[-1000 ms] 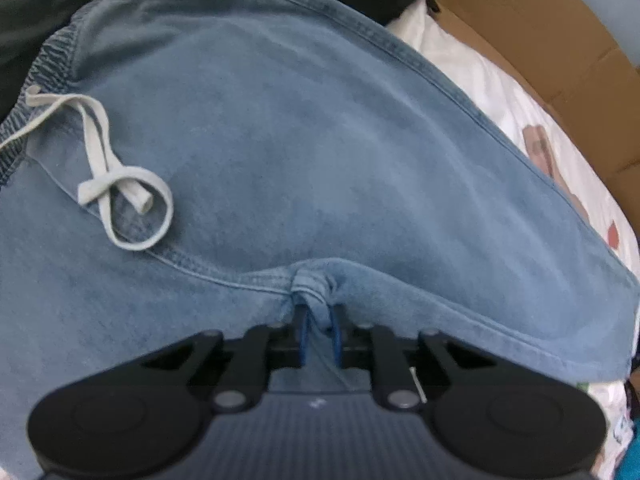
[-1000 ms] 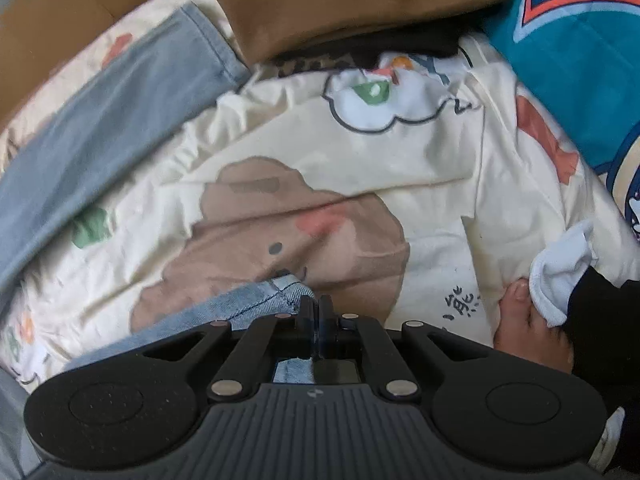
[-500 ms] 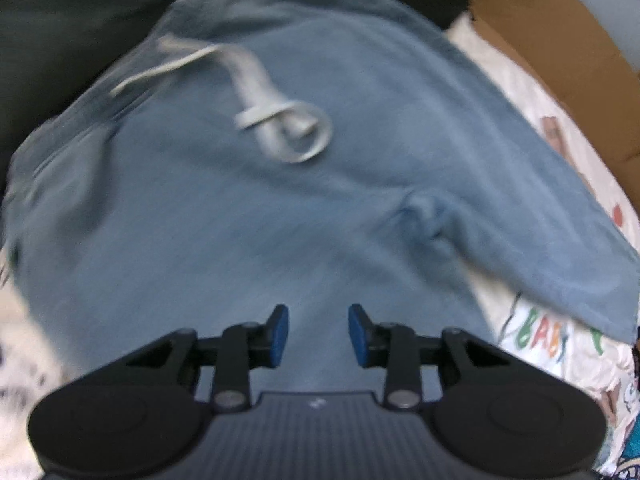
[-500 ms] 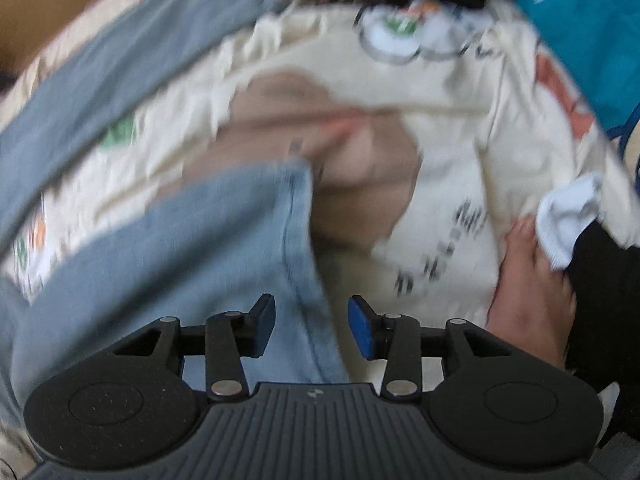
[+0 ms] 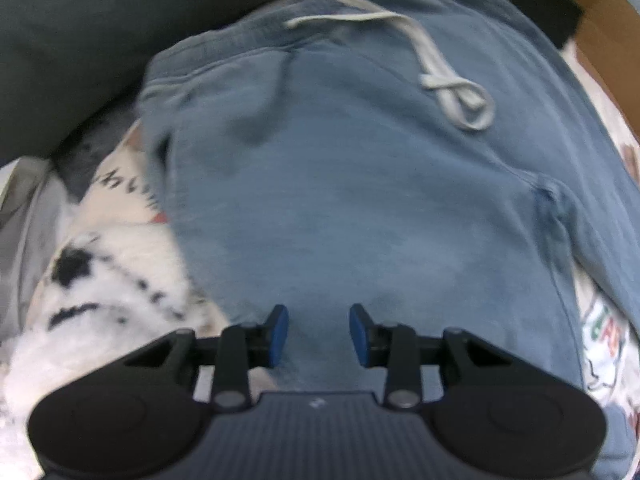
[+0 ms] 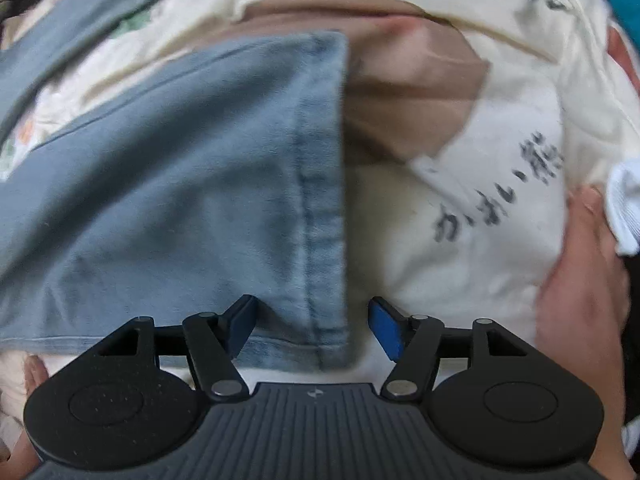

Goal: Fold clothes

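Light blue drawstring trousers (image 5: pixel 360 180) lie spread on a printed sheet, their white cord (image 5: pixel 452 88) looped near the waistband. My left gripper (image 5: pixel 319 330) points down over the seat of the trousers, open, with nothing pinched between its blue pads. In the right wrist view one trouser leg (image 6: pixel 200 184) lies flat, its stitched hem (image 6: pixel 320 200) running towards me. My right gripper (image 6: pixel 312 320) hangs just above that hem. Its jaws are opening, and the hem lies under the gap without the pads pressing it. A second strip of blue leg (image 6: pixel 80 28) crosses the upper left.
The cream sheet with a brown bear print (image 6: pixel 460 160) covers the bed. A person's bare foot (image 6: pixel 580 280) and a white sock (image 6: pixel 624 208) lie at the right. Dark cloth (image 5: pixel 80 40), a fluffy white patterned fabric (image 5: pixel 100 300) and cardboard (image 5: pixel 608 8) border the trousers.
Both grippers went from shut on the trousers to open, the left letting go of the crotch seam, the right of the hem. The left slid towards the trousers' left side; the right sank closer.
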Motion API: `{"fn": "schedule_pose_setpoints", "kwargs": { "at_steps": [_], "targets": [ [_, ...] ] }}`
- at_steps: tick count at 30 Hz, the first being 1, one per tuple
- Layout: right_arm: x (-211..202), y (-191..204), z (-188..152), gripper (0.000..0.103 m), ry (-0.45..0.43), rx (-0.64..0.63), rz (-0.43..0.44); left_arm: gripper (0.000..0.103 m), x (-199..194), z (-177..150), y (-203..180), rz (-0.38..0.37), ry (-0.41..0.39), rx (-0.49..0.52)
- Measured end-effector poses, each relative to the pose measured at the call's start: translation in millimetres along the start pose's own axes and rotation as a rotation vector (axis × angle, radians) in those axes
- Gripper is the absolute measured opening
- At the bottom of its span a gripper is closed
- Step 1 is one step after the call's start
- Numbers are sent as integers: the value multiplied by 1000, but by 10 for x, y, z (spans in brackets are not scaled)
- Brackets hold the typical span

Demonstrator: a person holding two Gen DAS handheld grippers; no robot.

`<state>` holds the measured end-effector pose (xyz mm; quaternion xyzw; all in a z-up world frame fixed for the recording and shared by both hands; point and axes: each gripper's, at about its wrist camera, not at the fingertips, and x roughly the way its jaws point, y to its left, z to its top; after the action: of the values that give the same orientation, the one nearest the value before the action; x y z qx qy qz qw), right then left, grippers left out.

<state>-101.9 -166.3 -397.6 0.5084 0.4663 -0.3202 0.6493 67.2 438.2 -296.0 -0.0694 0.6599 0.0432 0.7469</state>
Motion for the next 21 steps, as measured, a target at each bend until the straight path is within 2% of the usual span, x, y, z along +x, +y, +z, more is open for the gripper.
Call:
{"fn": "schedule_pose_setpoints", "kwargs": {
  "at_steps": [2,6,10,11,12,13,14,15,16,18,21],
  "targets": [
    [-35,42,-21,61,20,-5,39,36,43,8,71,7,10,-17],
    [-116,125,-53,61,32,-27,93,36,166,11,164,26,32,-37],
    [9,146,-29,61,13,-45,45,38,285,-7,203,57,57,-44],
    [24,144,-36,72,-3,-37,51,38,295,-15,223,53,60,-54],
    [20,157,-46,72,-8,-39,55,39,305,-22,243,49,63,-65],
    [13,174,-57,69,-10,-42,59,39,315,-29,262,45,65,-75],
    [-9,173,-54,54,0,-39,63,39,325,-36,282,41,68,-86],
    [-33,169,-49,30,13,-35,67,39,336,-43,300,35,69,-102],
    [-57,165,-43,19,26,-31,70,39,349,-51,318,29,69,-121],
    [-146,145,-13,16,54,14,83,38,373,-65,355,16,68,-160],
    [-308,295,25,15,98,-9,26,32,350,-81,361,8,59,-171]
  ]
}}
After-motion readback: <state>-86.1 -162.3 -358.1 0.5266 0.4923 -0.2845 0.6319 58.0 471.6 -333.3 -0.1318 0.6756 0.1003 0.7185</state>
